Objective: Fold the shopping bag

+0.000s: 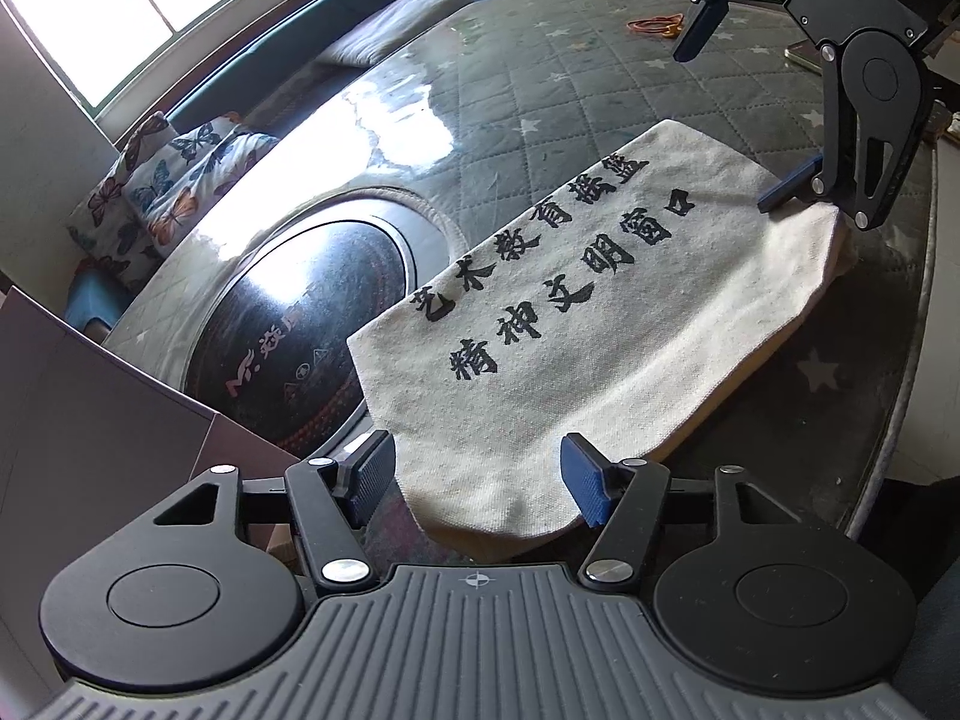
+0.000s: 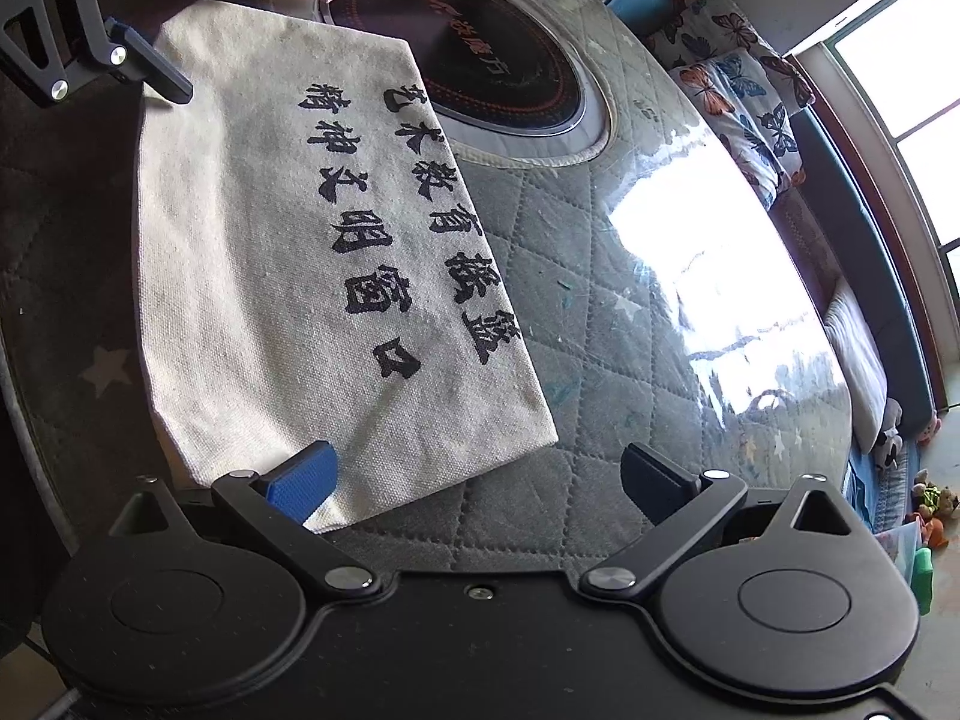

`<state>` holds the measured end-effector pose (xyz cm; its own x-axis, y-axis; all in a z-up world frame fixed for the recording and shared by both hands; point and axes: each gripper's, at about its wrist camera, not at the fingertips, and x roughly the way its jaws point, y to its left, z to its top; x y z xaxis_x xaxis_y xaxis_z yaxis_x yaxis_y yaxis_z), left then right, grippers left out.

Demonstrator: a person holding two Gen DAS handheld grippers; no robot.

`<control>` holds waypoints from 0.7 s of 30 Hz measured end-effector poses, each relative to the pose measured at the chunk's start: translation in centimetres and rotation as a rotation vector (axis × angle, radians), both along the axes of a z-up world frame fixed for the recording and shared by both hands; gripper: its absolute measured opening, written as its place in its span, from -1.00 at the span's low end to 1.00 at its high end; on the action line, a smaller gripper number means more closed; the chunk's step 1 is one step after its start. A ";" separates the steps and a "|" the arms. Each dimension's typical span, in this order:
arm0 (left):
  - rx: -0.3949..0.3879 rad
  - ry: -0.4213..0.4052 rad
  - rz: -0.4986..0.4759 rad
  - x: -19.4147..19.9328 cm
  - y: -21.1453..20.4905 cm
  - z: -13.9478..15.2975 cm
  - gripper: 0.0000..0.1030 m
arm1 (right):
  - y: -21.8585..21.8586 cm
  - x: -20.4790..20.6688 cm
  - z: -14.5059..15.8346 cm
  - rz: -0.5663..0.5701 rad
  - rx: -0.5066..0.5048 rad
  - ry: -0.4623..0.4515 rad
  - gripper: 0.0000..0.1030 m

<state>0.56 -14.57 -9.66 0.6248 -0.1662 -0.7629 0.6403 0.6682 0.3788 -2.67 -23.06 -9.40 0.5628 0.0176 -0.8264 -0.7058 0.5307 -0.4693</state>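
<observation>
A cream canvas shopping bag (image 1: 600,324) with black Chinese characters lies flat, folded into a long strip, on the round quilted table. My left gripper (image 1: 477,480) is open, its blue-padded fingers astride the near end of the bag. My right gripper (image 2: 480,477) is open at the bag's (image 2: 288,276) other end; one finger rests on the bag's corner, the other over bare table. In the left wrist view the right gripper (image 1: 744,114) shows at the far end, open. The left gripper (image 2: 198,24) shows at the top left of the right wrist view.
A black round induction cooktop (image 1: 300,324) is set in the table (image 1: 540,96) beside the bag. A pink box (image 1: 90,420) stands at the left edge. Butterfly cushions (image 1: 174,180) lie on a bench by the window. An orange object (image 1: 654,27) and a phone (image 1: 804,54) lie far across.
</observation>
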 end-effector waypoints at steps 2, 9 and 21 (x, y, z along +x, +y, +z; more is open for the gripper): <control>-0.006 -0.003 -0.001 -0.1 0.1 0.1 0.22 | 0.1 0.0 0.1 0.001 -0.003 -0.002 0.97; -0.046 -0.021 -0.032 -0.8 1.2 0.9 0.22 | 0.2 -0.8 1.0 0.002 0.010 -0.043 0.97; -0.061 -0.023 -0.089 -2.2 1.9 0.7 0.22 | 2.5 -4.5 3.8 0.119 0.153 -0.034 0.79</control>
